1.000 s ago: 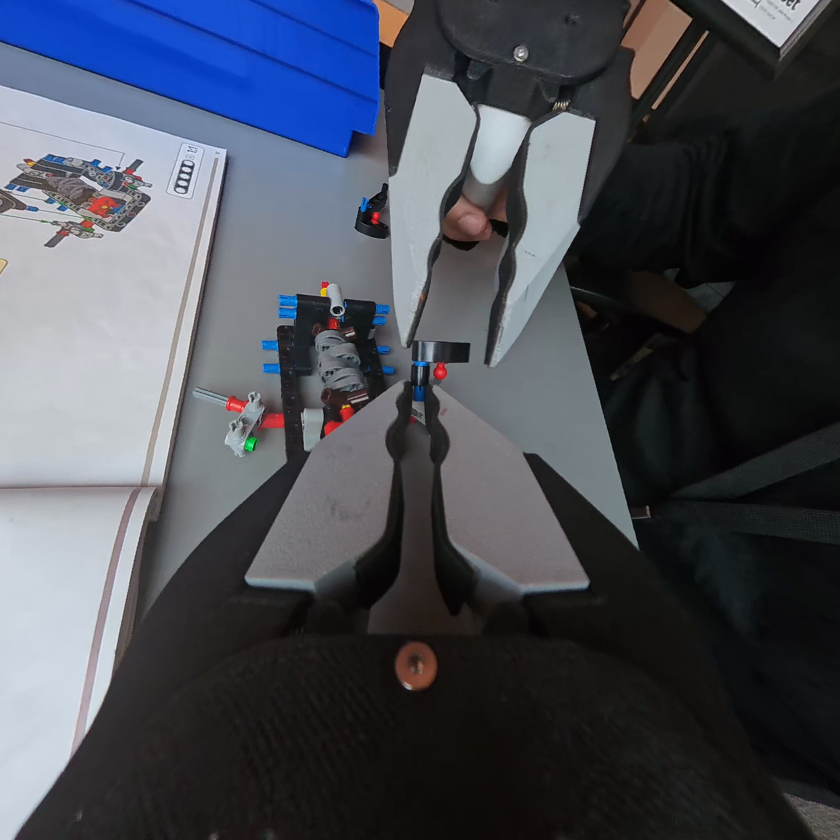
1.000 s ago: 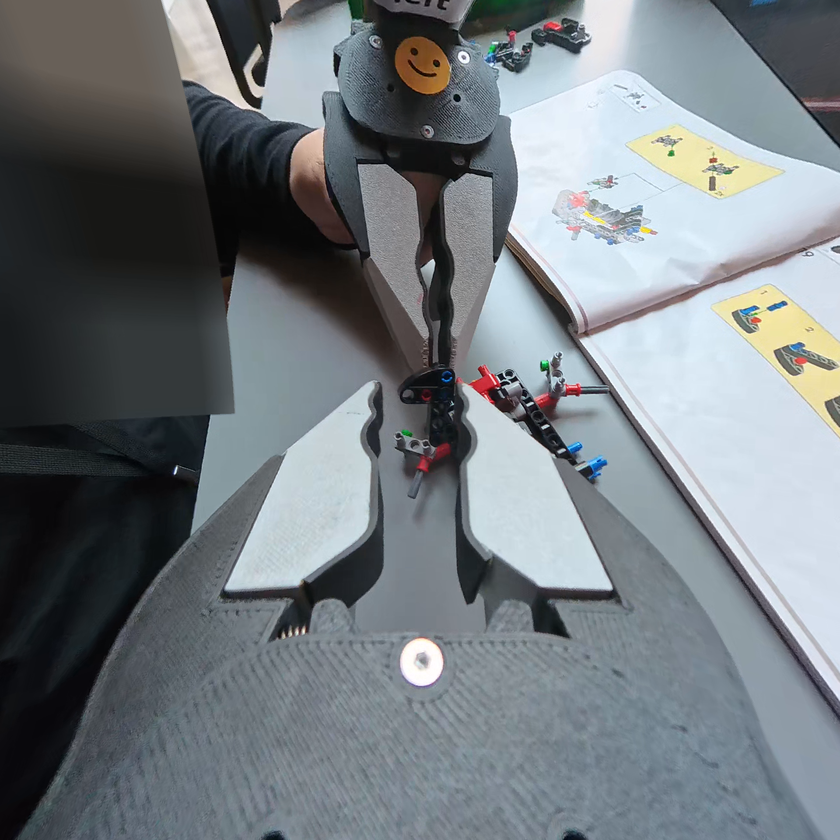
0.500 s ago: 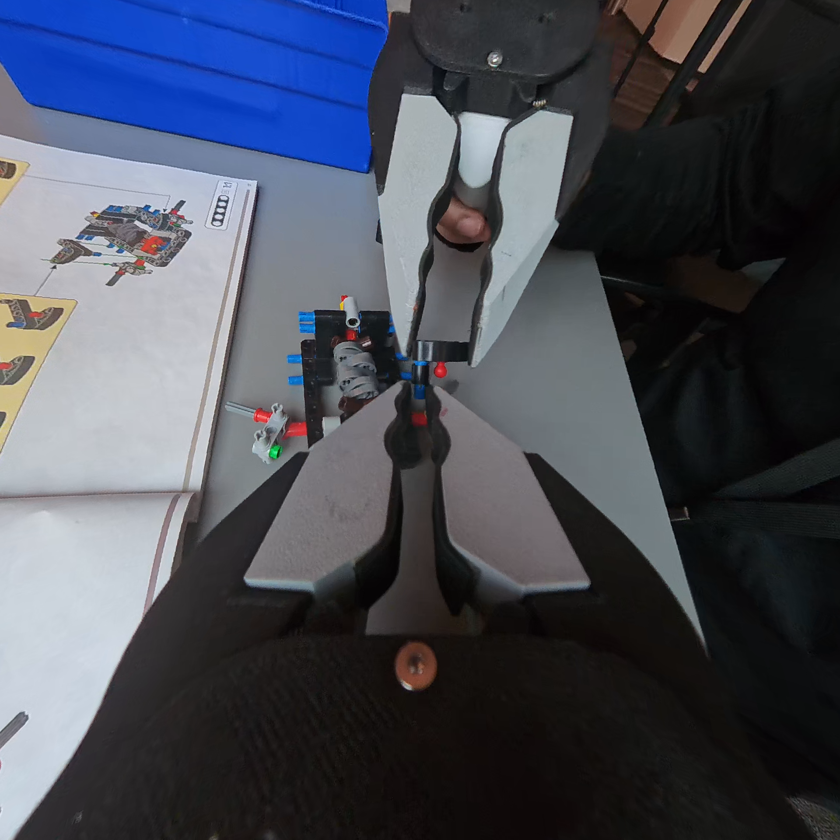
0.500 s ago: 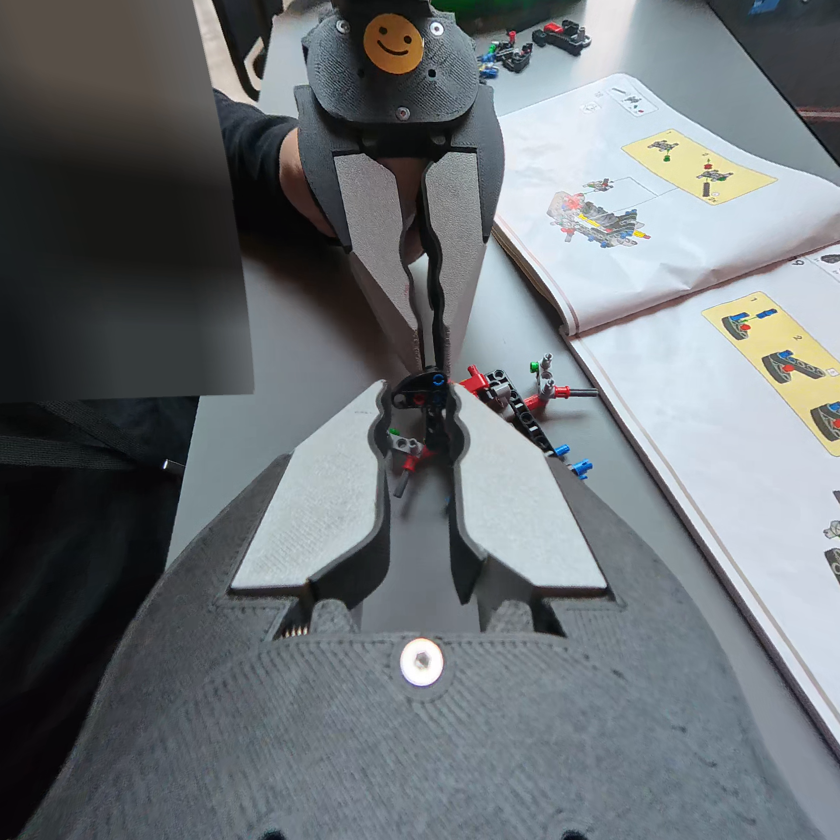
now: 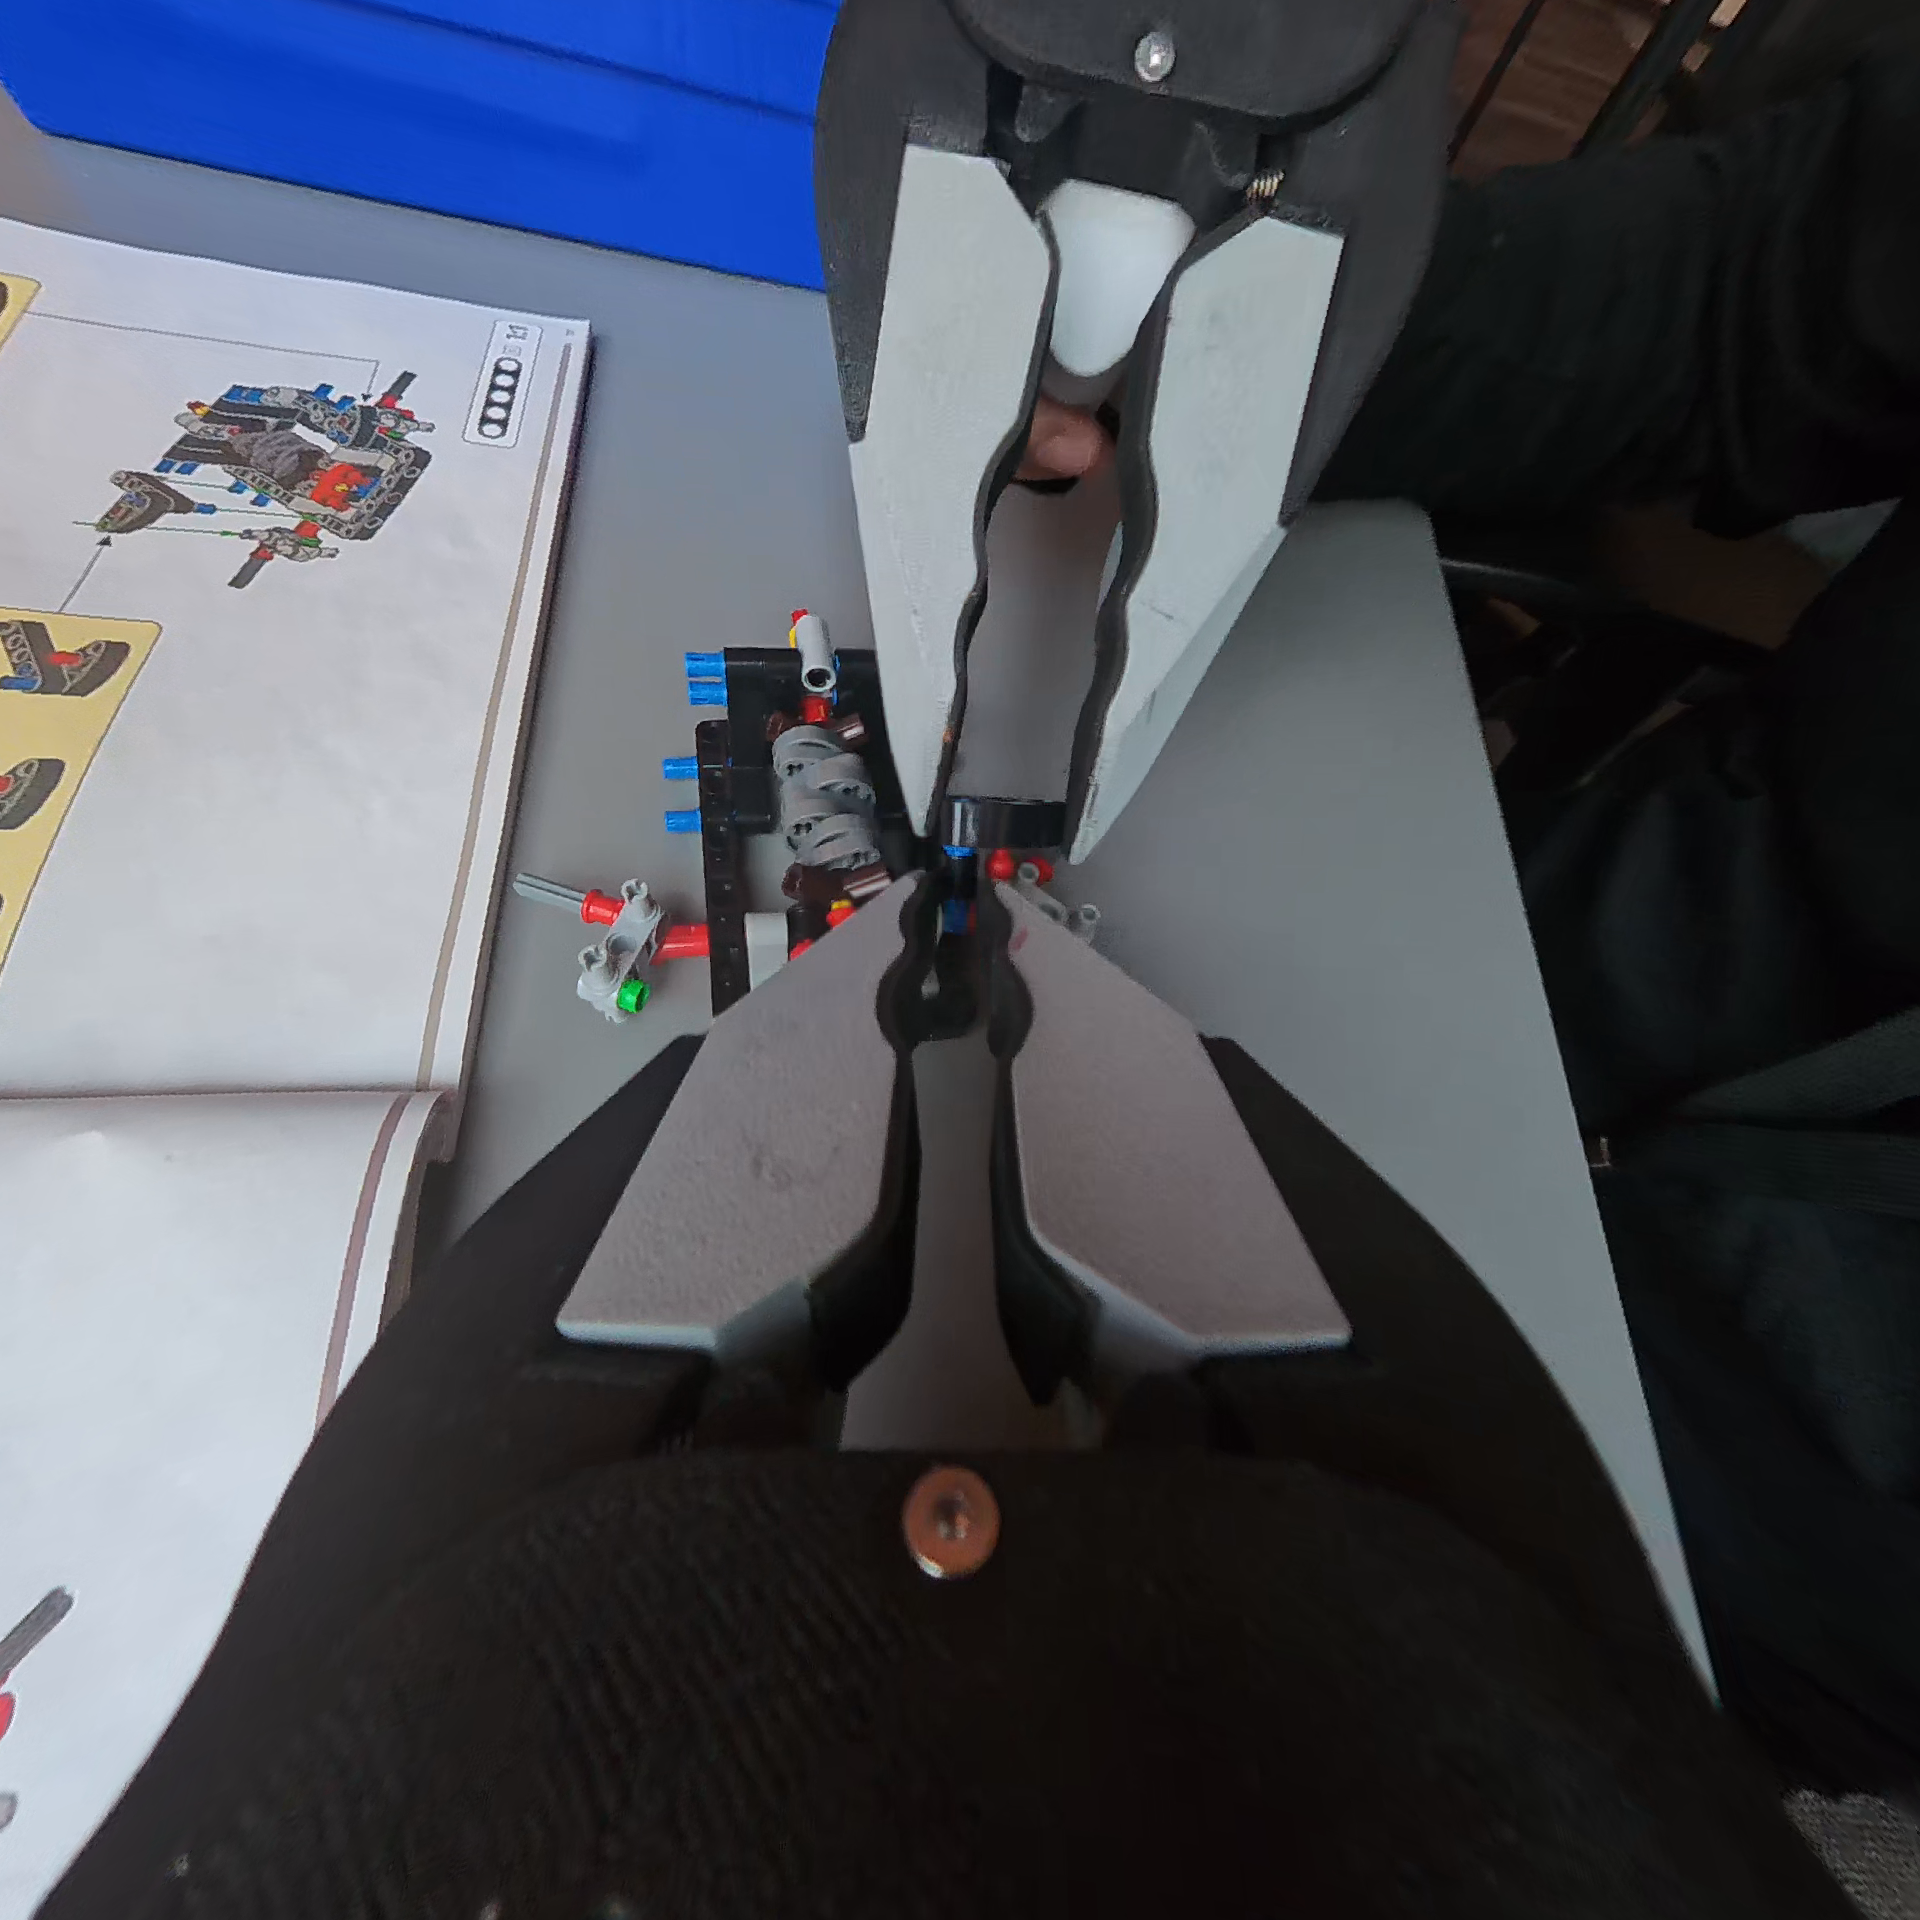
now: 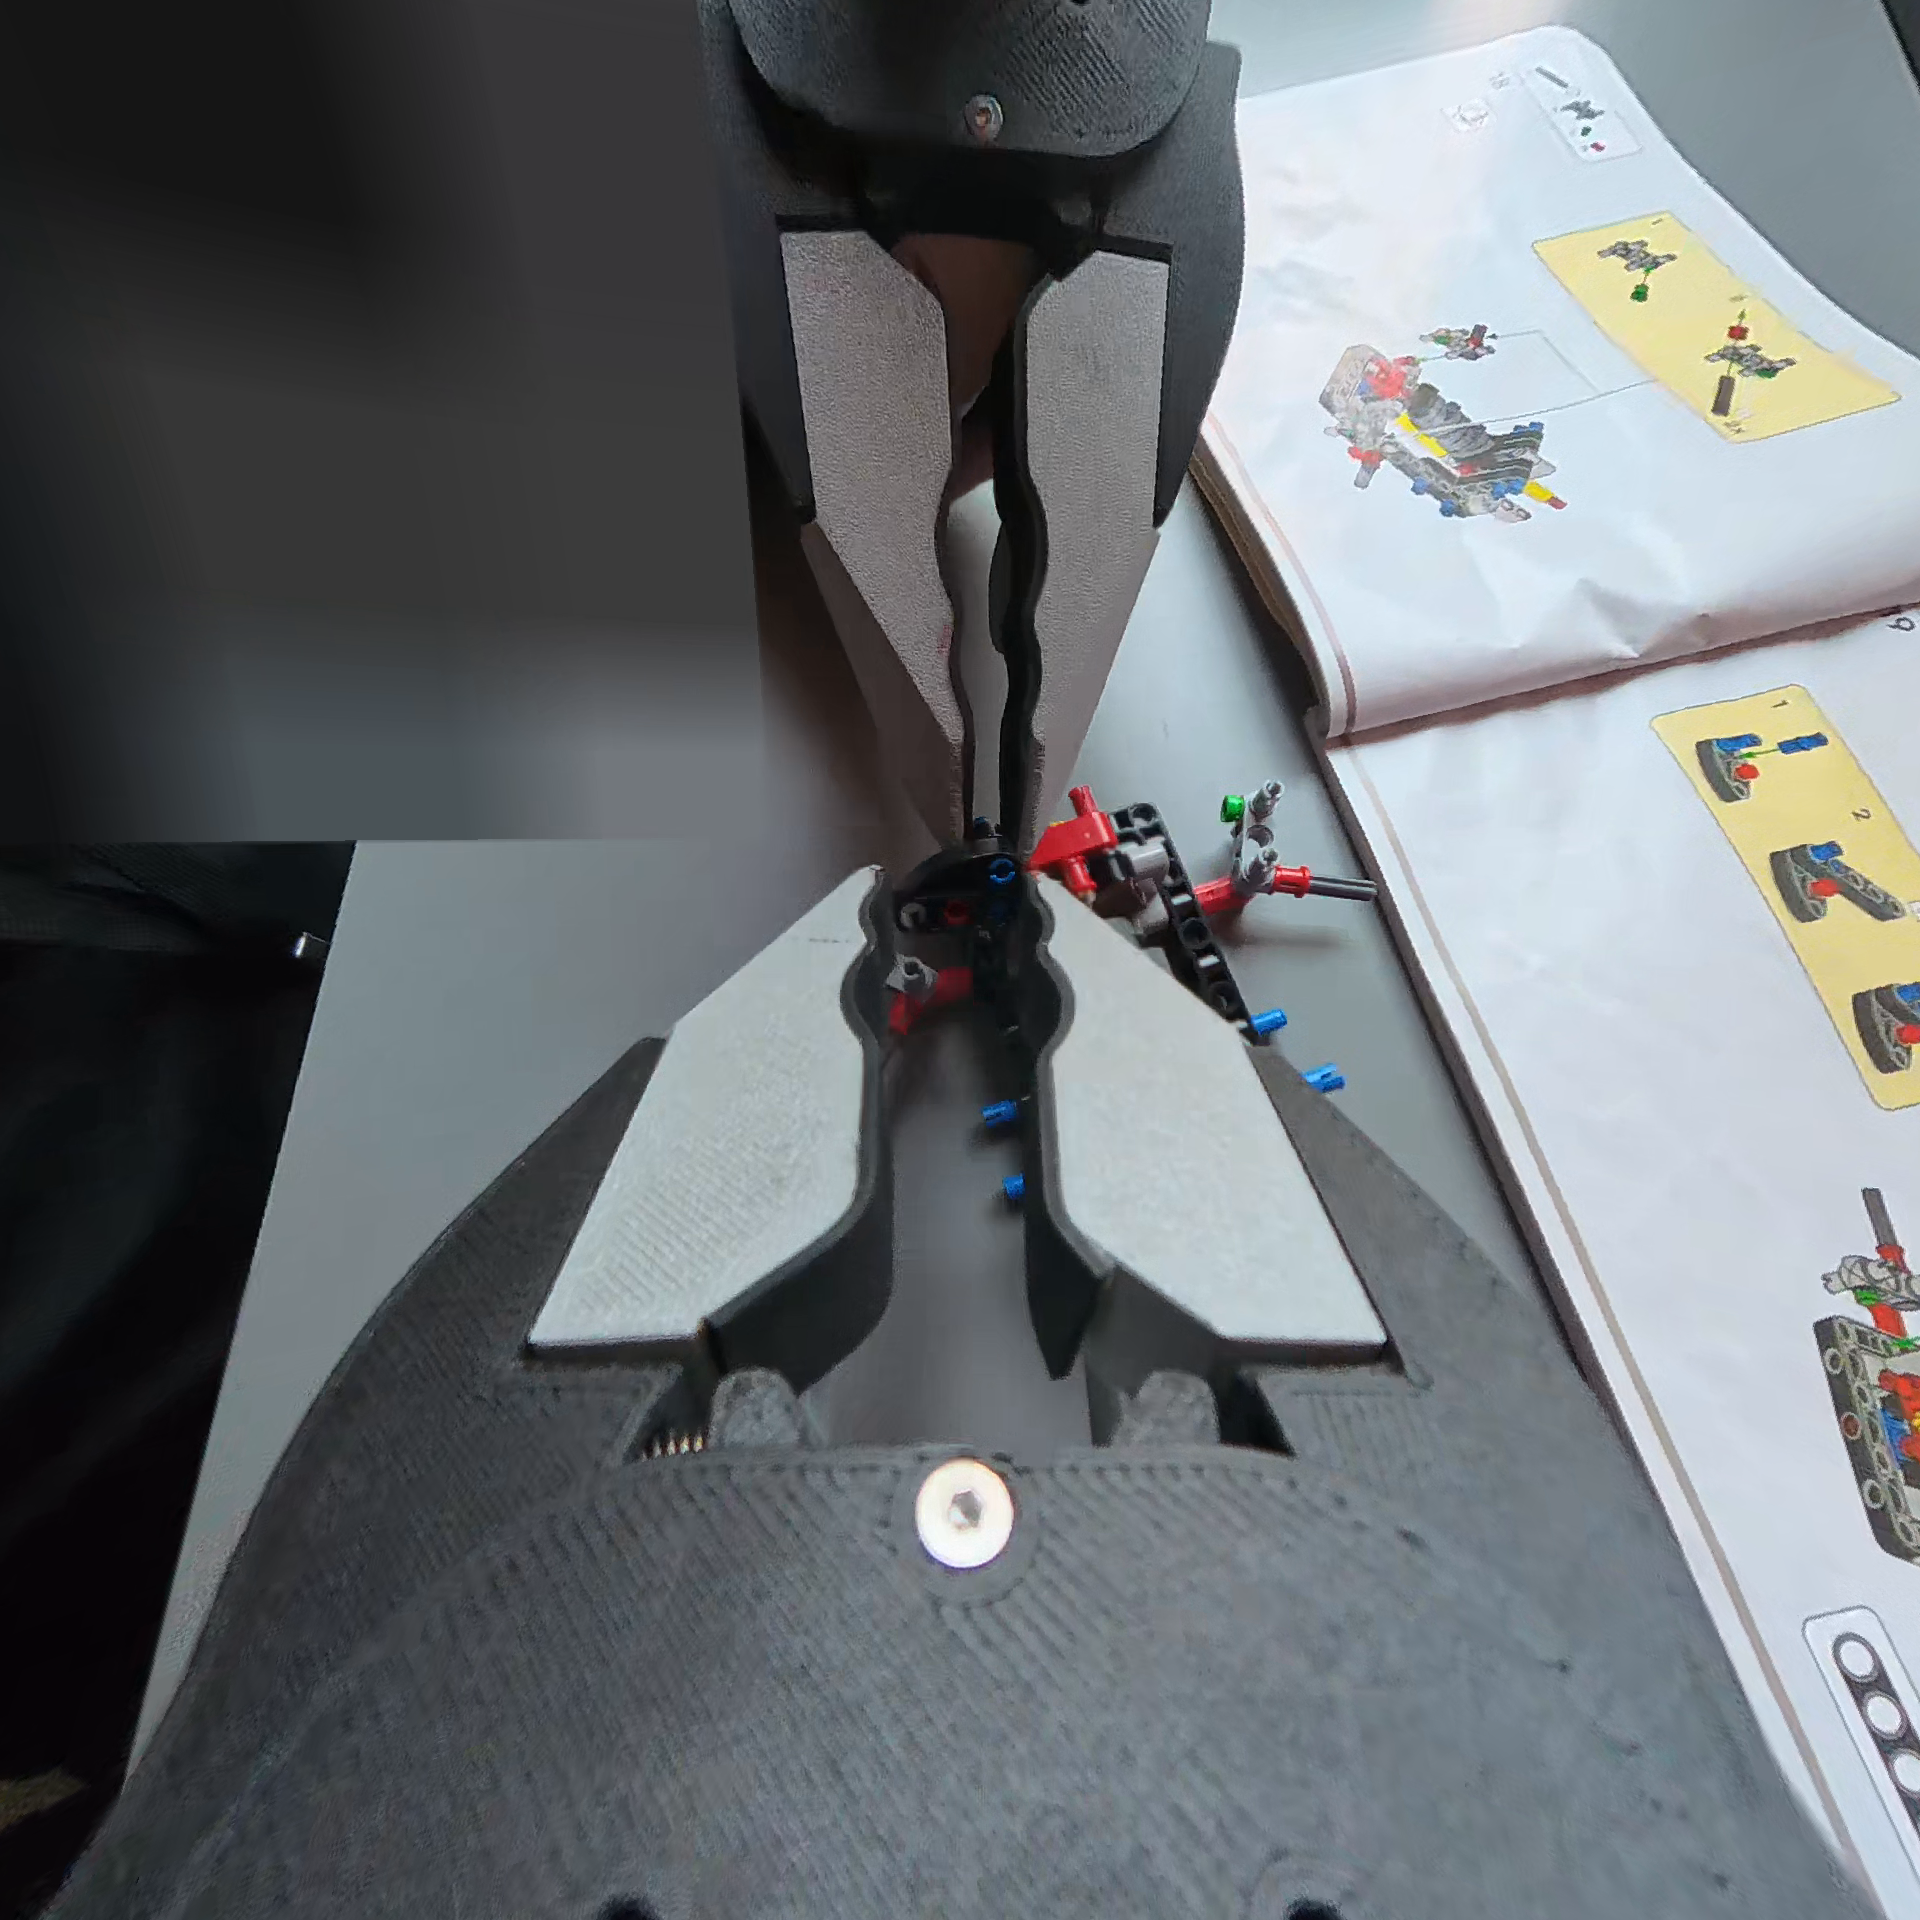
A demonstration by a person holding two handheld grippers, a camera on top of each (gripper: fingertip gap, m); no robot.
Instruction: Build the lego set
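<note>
Left gripper has its fingers clamped on a small black piece with a blue pin, held above the desk. Right gripper faces it, fingers apart, tips either side of the black curved part at the piece's far end; contact cannot be confirmed. Main lego assembly lies on the desk just beside the two grippers, with a loose grey-and-red axle piece near it and the open manual alongside. Judged step: seating or adjusting the small sub-part in the air. Risks: the hold is narrow, so a sideways push from the right fingers could twist the piece out of the left grip; a dropped piece could land near the desk edge; an off-axis squeeze could pop the pin loose.
</note>
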